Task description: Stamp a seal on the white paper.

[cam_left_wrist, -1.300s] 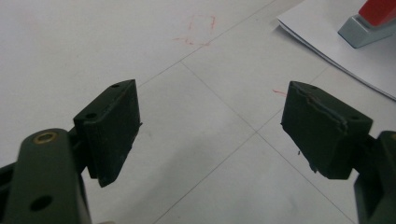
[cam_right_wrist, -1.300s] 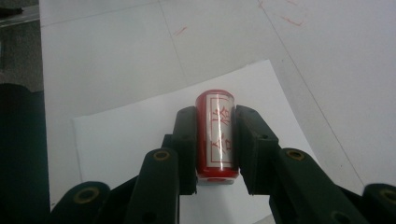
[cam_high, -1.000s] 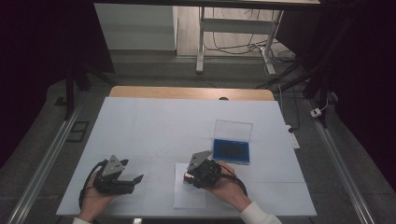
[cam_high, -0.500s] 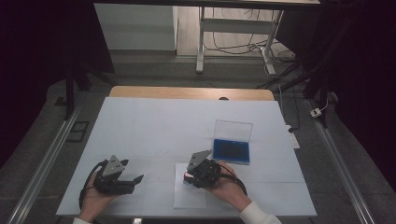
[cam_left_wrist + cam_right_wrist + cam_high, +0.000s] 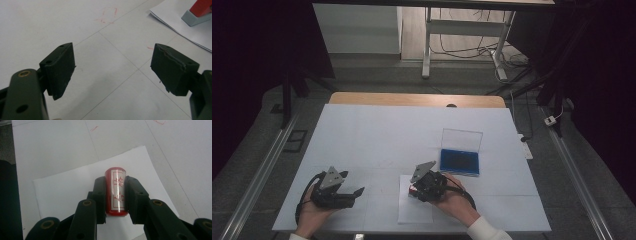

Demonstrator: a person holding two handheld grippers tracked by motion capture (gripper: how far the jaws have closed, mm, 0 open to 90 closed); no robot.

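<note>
My right gripper (image 5: 115,195) has its jaws clamped on the red stamp (image 5: 115,192), one pad on each flank, the white label with red characters facing up at me. The stamp sits over the white sheet of paper (image 5: 65,187), near its middle, and in the high view the right gripper (image 5: 418,189) holds it low at the sheet's (image 5: 414,212) upper part. To print well I judge I should press straight down, keeping the stamp's face flat on the paper and the grip firm so it cannot twist or rock; a tilt would likely leave half an impression, and a sideways drag would smear it. Then lift cleanly upward. My left gripper (image 5: 112,70) stands with jaws wide apart and nothing between them, over the bare white table (image 5: 37,22) just left of the sheet; it could pin the paper's edge if the sheet tries to lift with the stamp. The blue ink pad (image 5: 459,161), its clear lid raised, waits just beyond my right hand (image 5: 452,197).
</note>
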